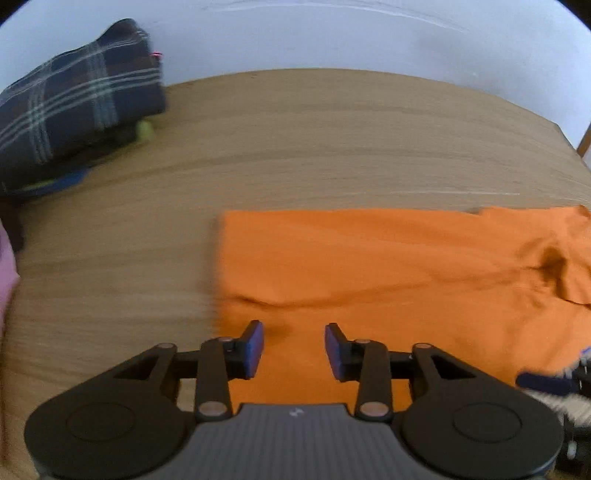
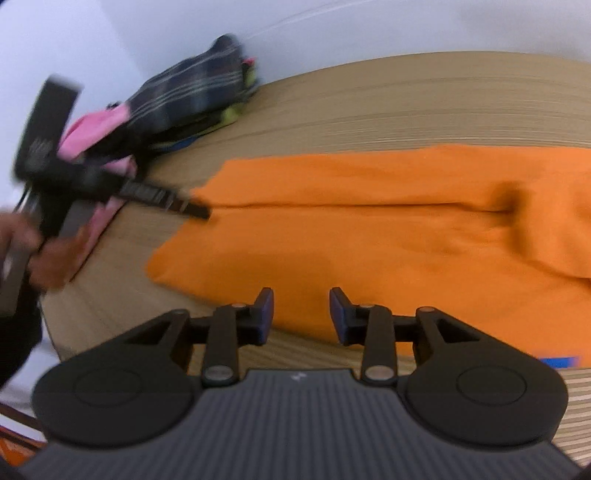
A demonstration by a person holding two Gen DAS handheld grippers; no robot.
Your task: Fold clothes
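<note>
While both views are smeared by motion blur, an orange garment (image 1: 388,280) is seen laid flat on the wooden table (image 1: 295,147), folded w/ a straight edge at its left end & a horizontal crease running across it (image 2: 369,229). A puckered, shadowed wrinkle is seen toward its right side in both views.

The left hand-held gripper (image 1: 294,350) is held over the near-left part of the garment, its blue-padded fingers spread apart w/ nothing between them; only orange cloth is seen in the gap. The right hand-held gripper (image 2: 301,314) is likewise spread wide & empty, poised at the garment's near edge, w/ cloth & a strip of table visible between the fingers.

In the right wrist view the left hand-held gripper is seen again at far left, its tip by the garment's left end near the crease; contact can't be told thru the blur. The hand (image 2: 33,251) holding it is partly seen.

A pile of other clothes is seen at the table's far-left corner by the white wall (image 1: 332,33): a dark plaid piece (image 1: 74,107) on top, pink fabric (image 2: 96,129) beside it, & bits of yellow-green & blue beneath, approx. at the pile's base.
</note>
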